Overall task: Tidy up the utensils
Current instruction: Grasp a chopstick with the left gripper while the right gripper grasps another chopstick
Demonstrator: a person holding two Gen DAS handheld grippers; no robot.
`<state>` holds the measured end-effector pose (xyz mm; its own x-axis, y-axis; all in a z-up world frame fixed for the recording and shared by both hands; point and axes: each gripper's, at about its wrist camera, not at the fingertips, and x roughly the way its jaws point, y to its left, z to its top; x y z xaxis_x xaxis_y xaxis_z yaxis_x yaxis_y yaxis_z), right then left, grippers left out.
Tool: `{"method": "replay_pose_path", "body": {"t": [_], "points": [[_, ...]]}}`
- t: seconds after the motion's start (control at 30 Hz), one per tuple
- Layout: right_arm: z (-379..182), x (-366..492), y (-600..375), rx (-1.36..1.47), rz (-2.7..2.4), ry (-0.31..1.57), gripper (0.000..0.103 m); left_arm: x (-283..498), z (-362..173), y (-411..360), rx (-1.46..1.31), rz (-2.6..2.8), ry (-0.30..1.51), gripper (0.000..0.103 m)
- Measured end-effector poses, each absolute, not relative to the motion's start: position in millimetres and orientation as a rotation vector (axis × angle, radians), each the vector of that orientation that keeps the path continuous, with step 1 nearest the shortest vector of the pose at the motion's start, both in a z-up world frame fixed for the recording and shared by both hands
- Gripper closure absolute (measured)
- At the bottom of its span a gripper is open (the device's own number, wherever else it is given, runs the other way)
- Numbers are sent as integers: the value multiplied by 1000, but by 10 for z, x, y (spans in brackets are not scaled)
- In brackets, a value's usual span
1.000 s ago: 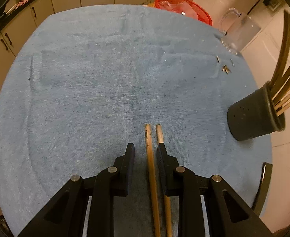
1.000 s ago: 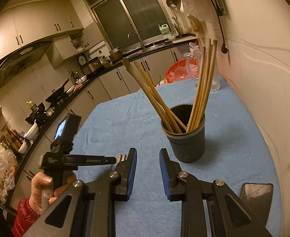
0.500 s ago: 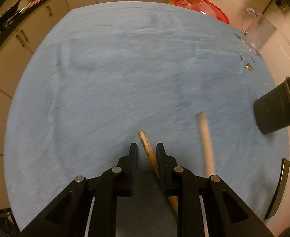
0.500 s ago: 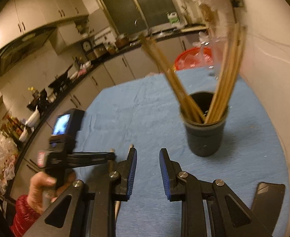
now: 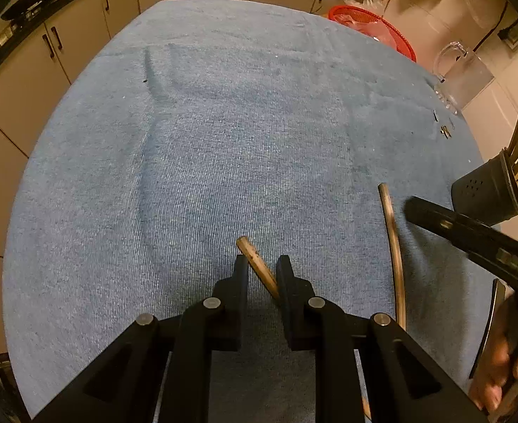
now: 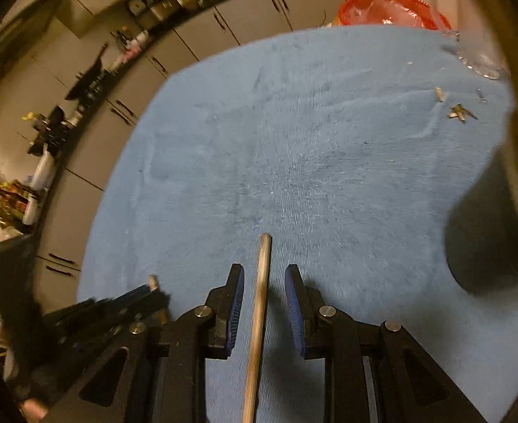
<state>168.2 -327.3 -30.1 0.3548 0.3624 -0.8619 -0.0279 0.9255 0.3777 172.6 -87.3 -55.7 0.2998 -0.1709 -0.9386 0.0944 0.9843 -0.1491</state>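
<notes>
Two wooden chopsticks lie on the blue cloth. My left gripper (image 5: 261, 268) is shut on one chopstick (image 5: 255, 260), which sticks out slanted to the left between the fingers. The second chopstick (image 5: 394, 246) lies to its right. In the right wrist view that second chopstick (image 6: 261, 292) lies between the open jaws of my right gripper (image 6: 264, 282), untouched by the blue pads. The right gripper also shows in the left wrist view (image 5: 470, 236). A dark holder (image 5: 484, 194) with several chopsticks stands at the right; it appears blurred in the right wrist view (image 6: 488, 246).
A red basket (image 5: 371, 24) and a clear glass pitcher (image 5: 463, 74) stand at the table's far right edge. Small metal bits (image 6: 458, 111) lie on the blue cloth (image 5: 223, 141) near the pitcher. Kitchen cabinets (image 5: 82, 46) run beyond the table.
The two chopsticks, side by side before, have separated. The left gripper closed on one. The right gripper swung down from facing the holder to straddle the other chopstick.
</notes>
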Motion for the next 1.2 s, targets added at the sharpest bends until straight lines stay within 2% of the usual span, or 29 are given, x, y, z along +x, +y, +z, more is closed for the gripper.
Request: {"method": "replay_pose_path", "body": {"t": [0.33,0.4,0.53,0.67,1.0,1.2], "points": [[-412,1851,-2890,65,256,1239,78,1592,-460,-620,-102,-195,1258,86],[-431,1853,-2871,22,249,1237,90,1653,-486,-728,-64,-180,1254,86],[-466,1847,-3023,120,266,1223,95,1722,-489,-863,-12,-171,1231,90],[-270,1638,-3176,208,292,1118,95,1698,-408,-909,-47,-249,1198,96],[645,782,-3412,231,289,730,95,1243,381,-697,-72,-295,988,96],[975,443,-3470,249,272,623,95,1011,749,-729,-64,-310,886,96]]}}
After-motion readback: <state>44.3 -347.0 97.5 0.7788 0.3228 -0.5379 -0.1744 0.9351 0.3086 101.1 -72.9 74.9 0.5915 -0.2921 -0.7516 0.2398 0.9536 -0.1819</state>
